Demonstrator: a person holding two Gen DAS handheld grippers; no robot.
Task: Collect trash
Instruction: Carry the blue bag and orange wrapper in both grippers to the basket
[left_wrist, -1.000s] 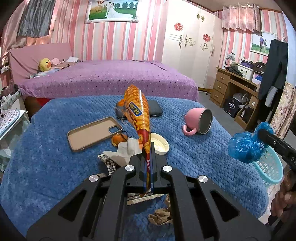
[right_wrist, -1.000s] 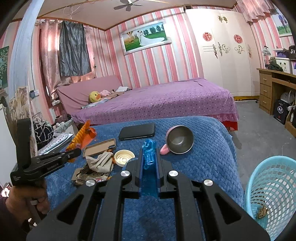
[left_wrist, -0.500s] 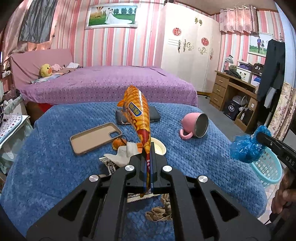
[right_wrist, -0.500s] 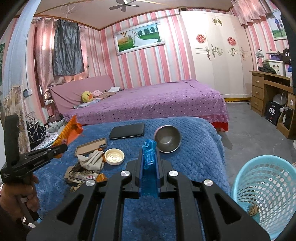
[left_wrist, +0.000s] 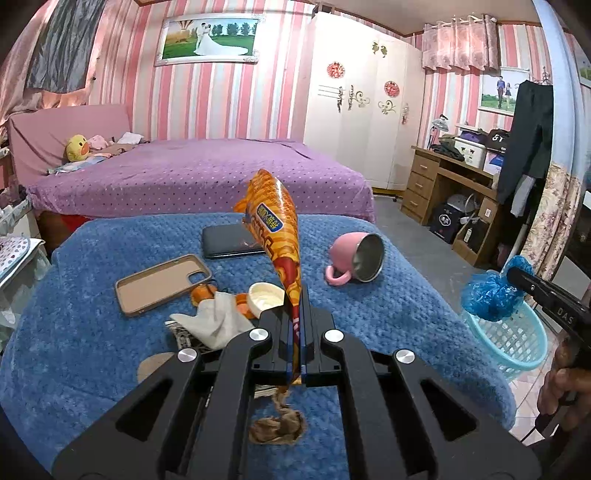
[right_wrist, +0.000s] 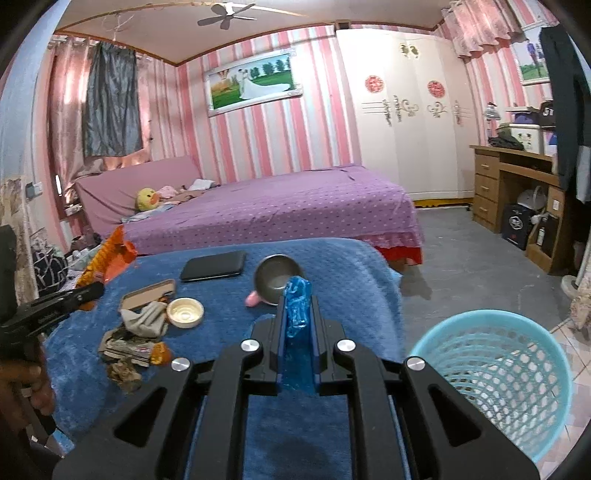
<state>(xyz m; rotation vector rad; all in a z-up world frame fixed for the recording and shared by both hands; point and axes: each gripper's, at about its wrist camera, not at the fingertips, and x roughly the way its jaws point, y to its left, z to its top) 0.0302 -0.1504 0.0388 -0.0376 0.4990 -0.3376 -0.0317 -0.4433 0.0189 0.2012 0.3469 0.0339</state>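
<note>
My left gripper (left_wrist: 295, 314) is shut on an orange snack wrapper (left_wrist: 275, 229) and holds it upright above the blue-covered table (left_wrist: 74, 295). My right gripper (right_wrist: 297, 314) is shut on a crumpled blue plastic bag (right_wrist: 297, 302); in the left wrist view the bag (left_wrist: 489, 295) hangs over the light blue mesh basket (left_wrist: 517, 343). In the right wrist view the basket (right_wrist: 495, 365) stands on the floor at lower right, off the table's edge. More trash lies on the table: a crumpled tissue (left_wrist: 218, 321), a torn wrapper (right_wrist: 125, 347) and a brown paper wad (left_wrist: 277, 428).
On the table lie a tan phone case (left_wrist: 162, 280), a black phone (left_wrist: 229, 242), a tipped pink mug (left_wrist: 354, 264) and a white lid (left_wrist: 264, 295). A purple bed (left_wrist: 199, 177) stands behind. A wooden desk (left_wrist: 443, 195) is at the right.
Both grippers have risen and pulled back, each keeping its hold. The right gripper has swung toward the basket, which shows larger and nearer.
</note>
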